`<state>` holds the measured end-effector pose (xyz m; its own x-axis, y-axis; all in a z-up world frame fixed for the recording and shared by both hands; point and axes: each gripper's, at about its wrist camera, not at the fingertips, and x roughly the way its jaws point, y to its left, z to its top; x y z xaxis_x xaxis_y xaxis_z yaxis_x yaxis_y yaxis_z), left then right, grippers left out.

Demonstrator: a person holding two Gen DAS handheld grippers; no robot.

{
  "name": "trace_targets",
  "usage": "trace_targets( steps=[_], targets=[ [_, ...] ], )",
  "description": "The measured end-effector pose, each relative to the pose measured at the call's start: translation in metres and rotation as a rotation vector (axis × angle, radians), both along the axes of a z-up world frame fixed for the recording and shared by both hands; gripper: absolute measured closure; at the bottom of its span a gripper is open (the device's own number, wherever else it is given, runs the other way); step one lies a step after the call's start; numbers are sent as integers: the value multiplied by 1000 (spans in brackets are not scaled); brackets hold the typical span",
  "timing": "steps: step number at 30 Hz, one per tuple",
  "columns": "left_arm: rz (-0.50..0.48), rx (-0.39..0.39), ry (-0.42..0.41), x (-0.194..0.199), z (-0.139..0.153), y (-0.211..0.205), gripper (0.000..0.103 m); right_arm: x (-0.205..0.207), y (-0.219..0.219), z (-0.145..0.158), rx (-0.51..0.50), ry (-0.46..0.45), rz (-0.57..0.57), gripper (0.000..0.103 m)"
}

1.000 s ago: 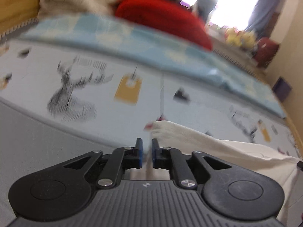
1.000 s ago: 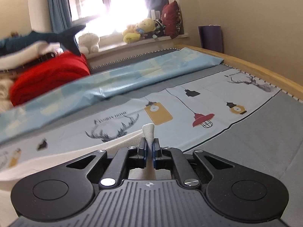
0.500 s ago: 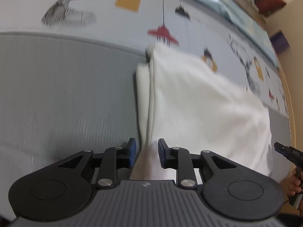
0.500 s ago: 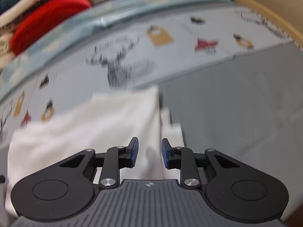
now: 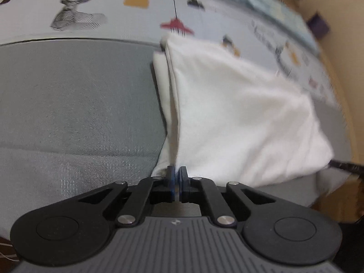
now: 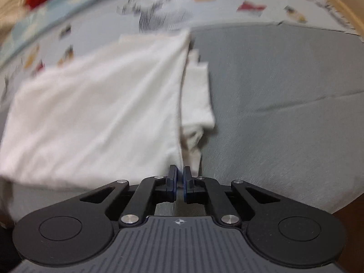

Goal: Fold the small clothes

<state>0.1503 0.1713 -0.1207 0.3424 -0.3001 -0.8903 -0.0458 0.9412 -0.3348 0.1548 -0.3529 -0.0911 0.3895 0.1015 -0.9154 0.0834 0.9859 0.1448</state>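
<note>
White garment [image 5: 238, 113] lies just ahead of both tongs on grey bedding [image 5: 75, 104], looks light, limp, non-slip; left gripper [image 5: 177, 175] and right gripper [image 6: 179, 175] clamped on near corners, the right hold.

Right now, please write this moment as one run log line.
left gripper: shut on white garment | right gripper: shut on white garment | surface: grey bedsheet

My left claw [image 5: 177, 177] is matt black plastic with shiny metal rivets — the white shirt [image 5: 238, 113] is soft, smooth cloth, and the grey sheet [image 5: 79, 104] a coarser, visibly woven fabric.
</note>
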Motion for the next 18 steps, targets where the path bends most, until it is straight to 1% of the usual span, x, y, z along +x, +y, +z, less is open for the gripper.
trace_targets(
  steps=[1,2,3,4,5,6,7,8,9,10,11,12,14,15,16,17,18],
  targets=[
    [-2,1,-5,-4,3,3,100,-2,-5,9,37,-31,-33,99],
    [-14,14,7,-5,3,4,100,-4,-10,15,69,-58,-59,99],
    [-36,30,41,-7,-2,3,100,-7,-13,20,85,-75,-74,99],
    [-66,50,75,-8,-7,0,100,-9,-14,20,80,-71,-76,99],
    [-110,80,104,-11,-11,-6,100,-9,-14,17,59,-41,-71,99],
    [-156,116,125,-14,-16,-12,100,-10,-13,10,30,7,-63,103],
    [-181,134,140,-15,-19,-16,100,-12,-14,3,-12,50,-56,103],
    [-185,133,149,-16,-20,-16,99,-9,-13,-2,-68,90,-47,103],
    [-169,117,149,-14,-17,-14,98,-9,-14,-7,-104,119,-49,103],
    [-149,103,136,-12,-14,-11,97,-9,-18,-8,-109,129,-65,103],
    [-125,84,113,-11,-9,-7,92,-8,-22,-6,-96,117,-82,103],
    [-98,57,88,-9,-4,-3,86,-8,-25,1,-71,77,-97,101],
    [-68,16,52,-6,2,1,85,-9,-28,17,-19,-33,-103,100],
    [-75,4,47,-4,2,0,85,-9,-28,22,1,-72,-99,99],
    [-89,7,52,-3,1,-4,85,-8,-26,24,26,-92,-89,97],
    [-106,21,60,1,0,-11,85,-6,-23,23,42,-84,-78,97],
    [-124,49,75,2,-3,-15,81,-3,-19,18,52,-58,-61,96]
  ],
)
